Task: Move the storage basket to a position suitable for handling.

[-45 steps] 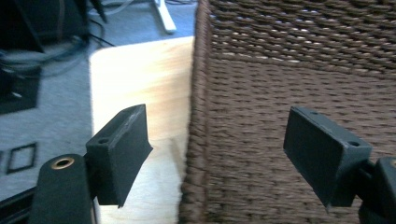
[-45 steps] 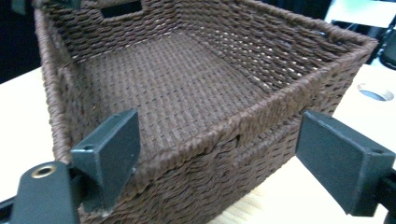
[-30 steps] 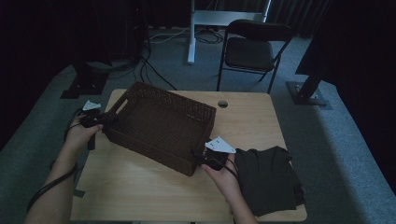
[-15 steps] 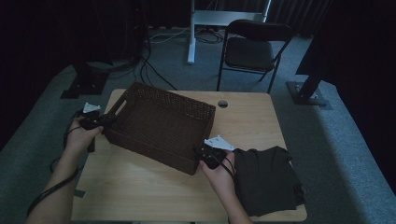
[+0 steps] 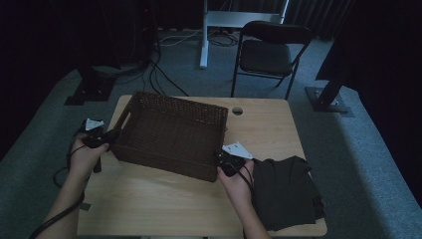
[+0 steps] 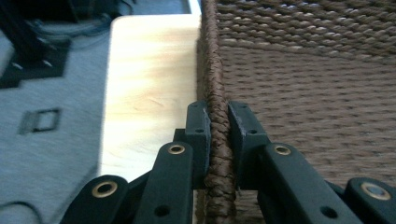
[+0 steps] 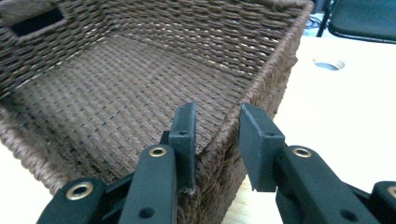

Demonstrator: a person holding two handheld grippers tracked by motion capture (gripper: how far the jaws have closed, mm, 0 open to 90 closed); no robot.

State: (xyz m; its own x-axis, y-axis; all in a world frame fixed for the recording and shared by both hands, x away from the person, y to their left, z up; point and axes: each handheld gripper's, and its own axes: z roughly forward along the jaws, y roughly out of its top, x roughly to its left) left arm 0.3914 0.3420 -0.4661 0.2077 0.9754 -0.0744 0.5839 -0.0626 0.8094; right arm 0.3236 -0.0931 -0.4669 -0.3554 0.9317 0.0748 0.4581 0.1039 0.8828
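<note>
Right gripper view. The right gripper point(image 7: 217, 135) rises from the bottom edge, its two black jaws set astride the near corner of a brown woven basket point(image 7: 116, 88): the left jaw stands inside the basket against the wall, the right jaw outside it, with the braided rim between them. The jaws have just been closing on this rim; a narrow gap shows at the outer jaw. The basket's woven floor is bare, and a handle slot point(image 7: 37, 21) opens in its far wall at upper left. A pale wooden table point(image 7: 341, 93) lies to the right, with a round hole point(image 7: 329, 64), and a dark chair seat point(image 7: 364, 18) beyond it.
</note>
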